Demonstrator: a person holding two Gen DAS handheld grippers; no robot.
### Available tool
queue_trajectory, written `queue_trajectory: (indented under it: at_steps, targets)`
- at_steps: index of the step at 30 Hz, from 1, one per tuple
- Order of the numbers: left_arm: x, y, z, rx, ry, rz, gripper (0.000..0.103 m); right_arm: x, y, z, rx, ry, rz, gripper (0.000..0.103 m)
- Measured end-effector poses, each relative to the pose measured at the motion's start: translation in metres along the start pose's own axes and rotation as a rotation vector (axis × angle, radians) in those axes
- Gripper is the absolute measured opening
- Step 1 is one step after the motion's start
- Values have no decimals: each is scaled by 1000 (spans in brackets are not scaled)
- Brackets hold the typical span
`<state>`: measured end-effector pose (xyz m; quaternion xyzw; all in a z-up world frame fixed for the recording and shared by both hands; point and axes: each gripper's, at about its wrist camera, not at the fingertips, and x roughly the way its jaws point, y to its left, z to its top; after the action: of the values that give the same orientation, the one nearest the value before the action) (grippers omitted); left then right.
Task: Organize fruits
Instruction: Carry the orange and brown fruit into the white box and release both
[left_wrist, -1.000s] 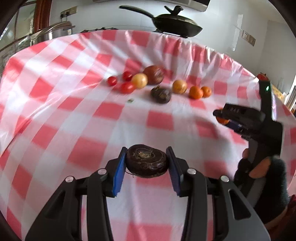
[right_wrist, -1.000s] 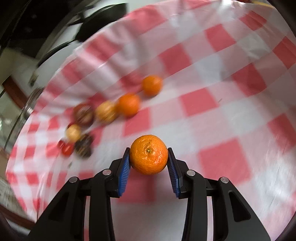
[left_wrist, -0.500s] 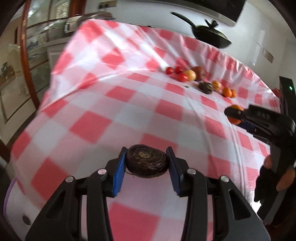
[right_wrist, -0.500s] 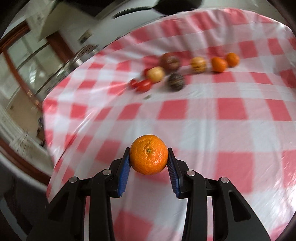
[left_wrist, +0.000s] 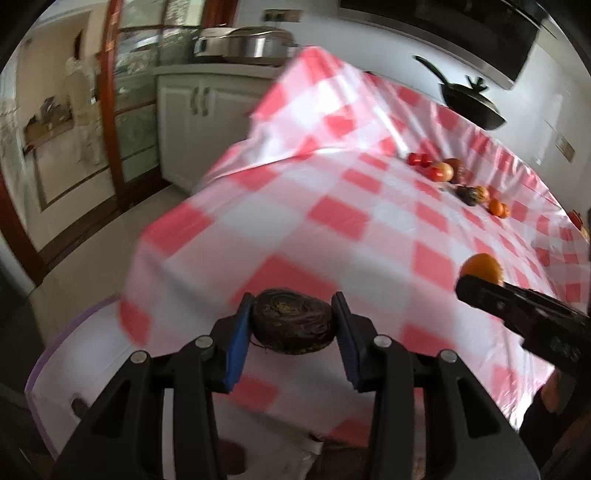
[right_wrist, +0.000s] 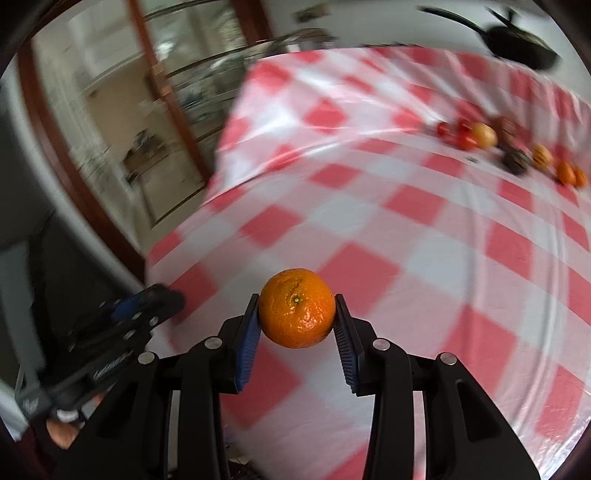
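My left gripper (left_wrist: 292, 325) is shut on a dark brown wrinkled fruit (left_wrist: 291, 321), held above the near left corner of the red-and-white checked table (left_wrist: 332, 214). My right gripper (right_wrist: 296, 323) is shut on an orange mandarin (right_wrist: 296, 308), also above the near part of the table; the mandarin shows in the left wrist view (left_wrist: 480, 267) too. A row of several fruits lies far back on the cloth: red tomatoes (left_wrist: 419, 159), a yellow fruit (left_wrist: 443, 170), a dark fruit (left_wrist: 466, 195) and small oranges (left_wrist: 498, 208).
A white bin with a purple rim (left_wrist: 74, 369) sits below the table's near left corner. A black pan (left_wrist: 469, 101) stands behind the table. White cabinets (left_wrist: 195, 122) and a glass cabinet (left_wrist: 129, 110) stand to the left, with floor between.
Both grippers have pulled back and swung left, away from the fruit row, each still holding its fruit. The table's left corner, the floor and the bin have come into view.
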<state>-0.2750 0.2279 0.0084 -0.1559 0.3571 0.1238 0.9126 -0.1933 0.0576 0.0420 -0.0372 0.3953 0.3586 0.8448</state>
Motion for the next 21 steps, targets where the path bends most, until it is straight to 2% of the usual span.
queue_trajectory:
  at_steps: [5,9,18,21]
  targets:
    - [-11,52,-25,-90,11,56,43,6,50,-14,-139,12,68,39]
    - [-12,88,-49,-156,43,101,43,19,88,-31,-252,53,107,39]
    - [4,139,-99,-229,169,230,43,73,149,-105,-508,266,133,39]
    - [11,153,-114,-261,220,265,43,87,161,-119,-563,308,131,39]
